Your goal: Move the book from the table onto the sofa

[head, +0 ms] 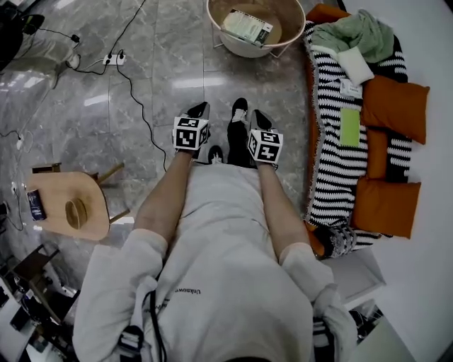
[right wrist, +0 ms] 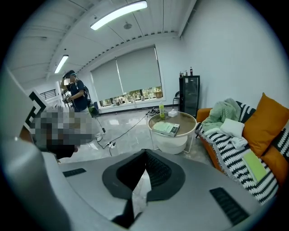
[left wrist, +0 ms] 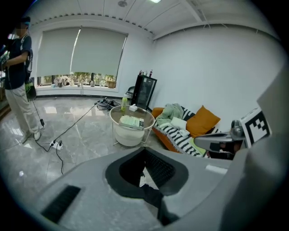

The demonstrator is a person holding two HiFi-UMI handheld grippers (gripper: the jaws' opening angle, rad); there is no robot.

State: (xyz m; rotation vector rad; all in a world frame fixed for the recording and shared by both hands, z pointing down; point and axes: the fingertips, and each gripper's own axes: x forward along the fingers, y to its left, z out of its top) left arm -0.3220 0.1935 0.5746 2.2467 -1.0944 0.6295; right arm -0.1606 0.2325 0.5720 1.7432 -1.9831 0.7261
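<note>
Book check: the pale green paperback book [head: 246,26] lies flat on the round white side table [head: 212,21], well apart from you, so nothing is done yet. Your left gripper [head: 200,108] and right gripper [head: 257,115] are both clenched empty, jaws together. Reach, grasp, carry and set-down on the orange sofa [head: 327,13] are all left. Count: one book, one table, one sofa, two grippers.

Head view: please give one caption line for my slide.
Left gripper and right gripper, both shut and empty, point toward the book on the round table; the sofa stands at right.
</note>
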